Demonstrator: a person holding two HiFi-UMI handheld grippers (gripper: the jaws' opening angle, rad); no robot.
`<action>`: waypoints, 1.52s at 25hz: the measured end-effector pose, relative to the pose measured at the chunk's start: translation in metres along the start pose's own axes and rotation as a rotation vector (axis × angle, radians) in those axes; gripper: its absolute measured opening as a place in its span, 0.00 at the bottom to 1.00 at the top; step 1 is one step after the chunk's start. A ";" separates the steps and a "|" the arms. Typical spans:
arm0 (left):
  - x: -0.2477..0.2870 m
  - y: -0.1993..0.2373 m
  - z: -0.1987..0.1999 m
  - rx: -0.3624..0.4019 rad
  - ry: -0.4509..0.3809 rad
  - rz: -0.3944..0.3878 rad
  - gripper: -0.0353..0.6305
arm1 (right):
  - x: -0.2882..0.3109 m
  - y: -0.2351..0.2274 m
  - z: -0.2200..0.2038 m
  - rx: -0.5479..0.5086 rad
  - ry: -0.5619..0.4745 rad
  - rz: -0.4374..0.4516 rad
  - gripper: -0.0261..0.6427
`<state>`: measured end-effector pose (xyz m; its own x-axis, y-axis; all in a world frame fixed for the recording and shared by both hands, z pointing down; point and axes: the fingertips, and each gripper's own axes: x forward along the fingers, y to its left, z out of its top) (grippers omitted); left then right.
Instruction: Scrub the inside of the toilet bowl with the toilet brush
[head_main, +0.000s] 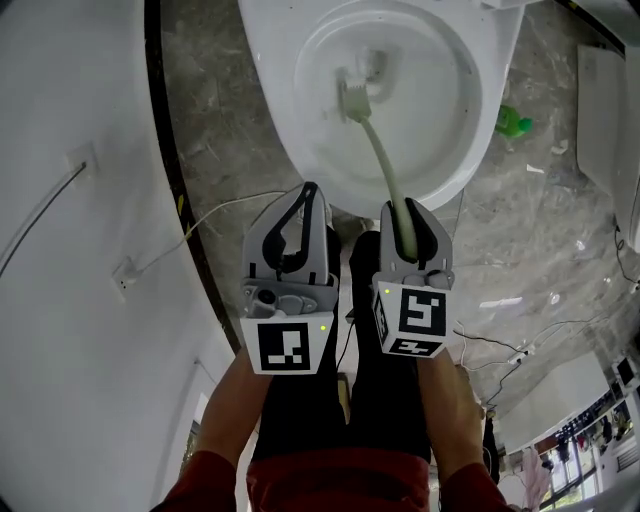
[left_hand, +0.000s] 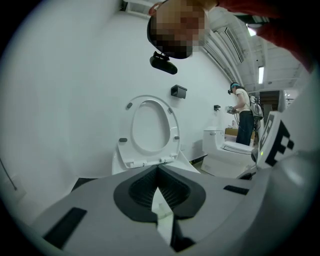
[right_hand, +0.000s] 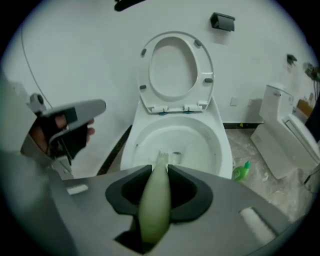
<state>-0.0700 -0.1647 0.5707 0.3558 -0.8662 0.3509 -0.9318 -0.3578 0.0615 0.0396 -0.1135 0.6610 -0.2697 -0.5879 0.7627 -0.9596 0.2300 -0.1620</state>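
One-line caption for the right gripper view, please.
Right gripper clamps the toilet brush, head down in the open toilet bowl.

toilet brush (head_main: 383, 165): pale green, curved handle; bristle head down inside the bowl near the drain; handle end clamped in right gripper (head_main: 405, 215)
toilet bowl (head_main: 275, 100): white; seat raised

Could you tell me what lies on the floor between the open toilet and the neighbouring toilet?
A green bottle lies there, nearer the open toilet, as shown in the right gripper view.
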 end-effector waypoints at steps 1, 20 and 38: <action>0.000 -0.001 0.000 -0.002 -0.001 -0.002 0.06 | -0.003 0.006 0.008 0.028 -0.022 0.026 0.21; 0.017 -0.028 -0.003 -0.004 0.005 -0.063 0.06 | -0.014 -0.089 0.021 -0.410 -0.080 -0.254 0.20; 0.007 -0.011 -0.013 -0.005 0.036 -0.026 0.06 | 0.026 -0.007 0.028 0.000 -0.062 0.043 0.21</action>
<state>-0.0583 -0.1623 0.5850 0.3768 -0.8435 0.3829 -0.9228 -0.3778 0.0759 0.0371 -0.1526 0.6647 -0.3154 -0.6242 0.7148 -0.9469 0.2561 -0.1943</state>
